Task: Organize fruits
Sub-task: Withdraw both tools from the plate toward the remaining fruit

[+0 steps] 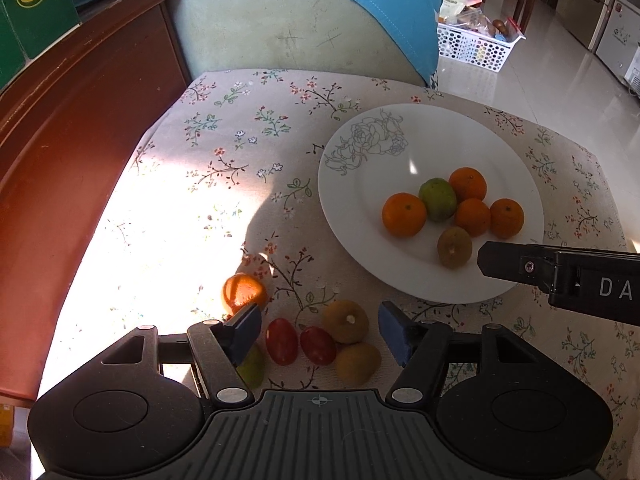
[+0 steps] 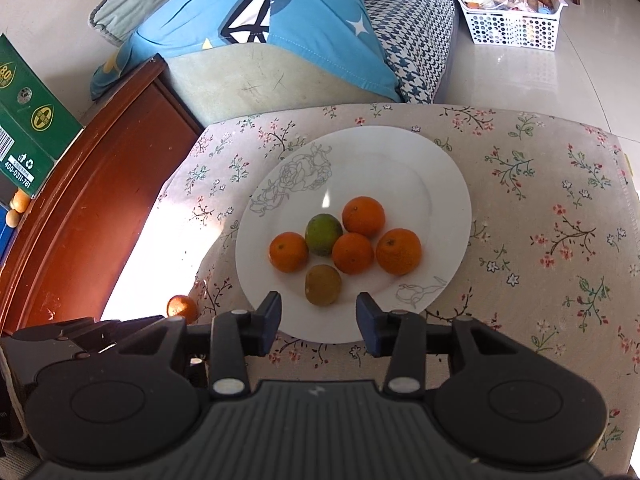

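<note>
The left gripper [image 1: 320,334] gaped wide and empty over loose fruit [image 1: 318,345], probably choosing. At its two o'clock, the right gripper [image 2: 319,317], likewise open and empty, faced the plate [image 2: 448,184], its kiwi [image 2: 323,284] seemingly just placed.

I see a glossy tile floor [image 2: 560,72], wood cabinet [image 1: 80,140] on my left, blue cushion [image 2: 280,32] w/ sunlight across floral cloth [image 1: 200,200].

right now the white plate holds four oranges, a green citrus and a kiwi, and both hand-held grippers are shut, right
Not quite. Both are open: the right wrist view shows the right hand-held gripper with its jaws apart, and the left wrist view shows the same for the left hand-held gripper. The white plate does hold four oranges, a green citrus and a kiwi.
</note>
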Demonstrator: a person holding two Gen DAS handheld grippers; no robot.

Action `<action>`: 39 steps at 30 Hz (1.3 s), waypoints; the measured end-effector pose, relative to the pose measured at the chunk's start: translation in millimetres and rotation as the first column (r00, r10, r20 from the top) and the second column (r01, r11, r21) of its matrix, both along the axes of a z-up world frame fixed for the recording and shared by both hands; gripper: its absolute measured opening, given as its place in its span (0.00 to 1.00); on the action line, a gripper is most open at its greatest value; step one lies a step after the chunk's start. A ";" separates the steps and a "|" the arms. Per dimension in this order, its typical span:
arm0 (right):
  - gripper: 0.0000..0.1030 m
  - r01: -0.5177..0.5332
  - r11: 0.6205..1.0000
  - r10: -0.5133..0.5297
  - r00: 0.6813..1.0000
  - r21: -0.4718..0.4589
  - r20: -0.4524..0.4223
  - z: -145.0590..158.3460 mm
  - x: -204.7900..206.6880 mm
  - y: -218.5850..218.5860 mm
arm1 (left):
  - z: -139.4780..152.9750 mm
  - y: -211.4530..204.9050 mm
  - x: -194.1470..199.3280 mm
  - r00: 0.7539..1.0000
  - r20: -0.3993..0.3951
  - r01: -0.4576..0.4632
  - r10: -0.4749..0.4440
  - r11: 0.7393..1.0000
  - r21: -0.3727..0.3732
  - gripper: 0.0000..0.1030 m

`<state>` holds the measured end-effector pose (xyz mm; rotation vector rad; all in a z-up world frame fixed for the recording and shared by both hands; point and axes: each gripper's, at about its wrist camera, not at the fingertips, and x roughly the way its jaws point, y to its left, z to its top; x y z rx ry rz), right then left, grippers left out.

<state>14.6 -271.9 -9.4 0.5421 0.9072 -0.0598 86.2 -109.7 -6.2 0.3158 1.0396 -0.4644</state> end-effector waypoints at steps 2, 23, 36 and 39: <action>0.42 -0.025 1.000 0.025 1.000 -0.008 -0.002 -0.9 -0.4 6.2 | 0.1 4.7 0.9 1.000 -0.005 -0.004 0.004 1.000 -0.003 0.63; 0.42 -0.308 0.949 0.306 0.951 -0.067 -0.028 -20.2 3.4 77.9 | 1.3 80.7 20.6 0.986 -0.055 -0.161 0.158 0.986 -0.050 0.63; 0.37 -0.349 0.924 0.346 0.937 -0.156 -0.046 -32.2 14.2 100.6 | -11.3 99.9 14.2 0.989 -0.071 -0.137 0.133 0.989 -0.049 0.63; 0.27 -0.351 0.921 0.349 0.936 -0.170 -0.044 -33.4 14.1 101.0 | -15.3 97.0 11.8 0.992 -0.070 -0.109 0.105 0.993 -0.049 0.63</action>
